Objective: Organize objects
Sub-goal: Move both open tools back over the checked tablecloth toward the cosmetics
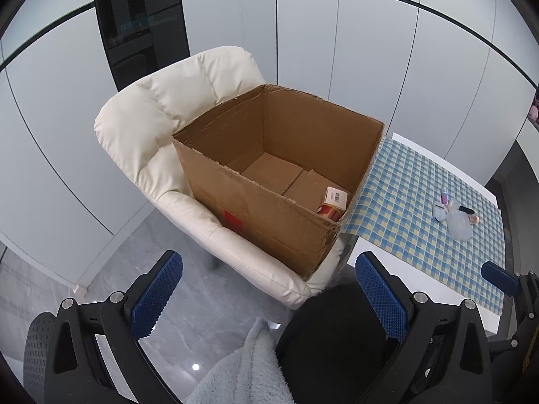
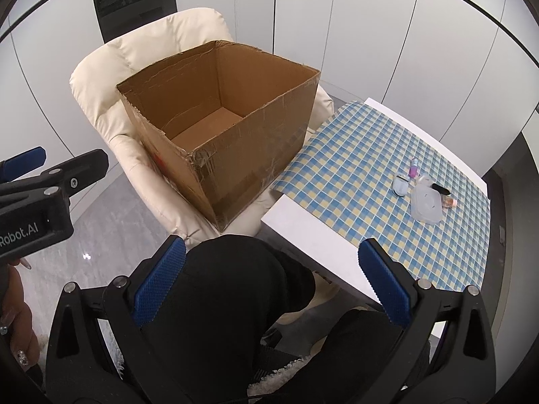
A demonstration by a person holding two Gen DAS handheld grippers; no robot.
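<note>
The left gripper (image 1: pixel 269 289) is spread wide, holding nothing. An open box (image 1: pixel 256 208) sits on a cream chair (image 1: pixel 141 128); inside lie a white carton (image 1: pixel 337 198) and a red can (image 1: pixel 330 213). Further right, small toiletries (image 2: pixel 422 192) cluster on the checked cloth (image 2: pixel 353 155). The right gripper (image 2: pixel 273 282) also gapes empty.

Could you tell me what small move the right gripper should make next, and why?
Probably reach the right gripper forward and to the right toward the small items on the checked tablecloth. Both grippers are open and empty, the cardboard box on the cream chair already holds a couple of things, and those items sit on the right gripper's side.
</note>
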